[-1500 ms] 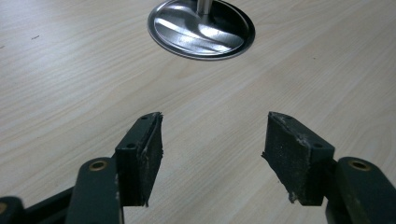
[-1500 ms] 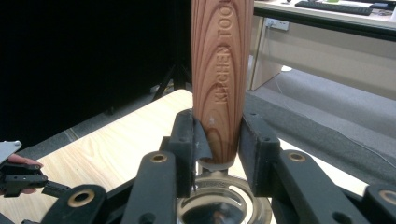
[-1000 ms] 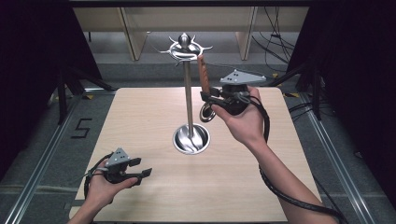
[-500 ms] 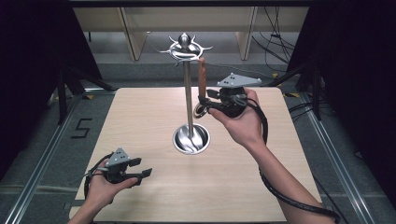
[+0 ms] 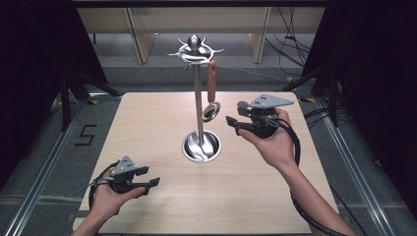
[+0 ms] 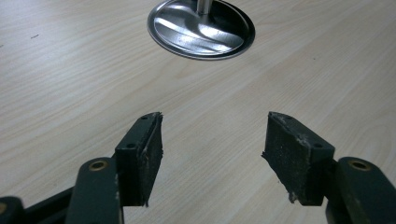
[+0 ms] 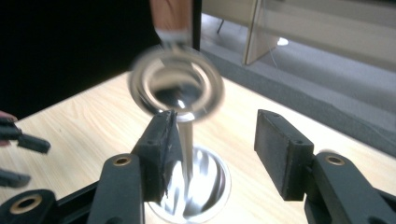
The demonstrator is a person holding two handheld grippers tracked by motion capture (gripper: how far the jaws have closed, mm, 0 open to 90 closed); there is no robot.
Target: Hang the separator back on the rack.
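Dark curtains close in on both sides of a pale wooden bench (image 5: 147, 123), with grey floor and light wooden furniture legs beyond its far edge. Near the bench's middle stands a steel utensil stand (image 5: 198, 105), its round dished base (image 6: 201, 29) on the wood and its post rising to a crown of curved hooks. From one hook on the right side hangs a strainer (image 5: 212, 92) with a reddish-brown handle, its round metal ring at the bottom, level with the middle of the post and just right of it.

In the high view the right gripper (image 5: 235, 123) is held above the bench toward the right edge, pointing left at the strainer's ring but apart from it. Its jaws have just been opening and stand spread, with nothing between them; in the right gripper view (image 7: 212, 149) the blurred ring (image 7: 175, 84) hangs just past the left jaw's tip.

By the near left corner, the left gripper (image 5: 150, 177) sits low over the wood, jaws spread wide and empty (image 6: 212, 154).
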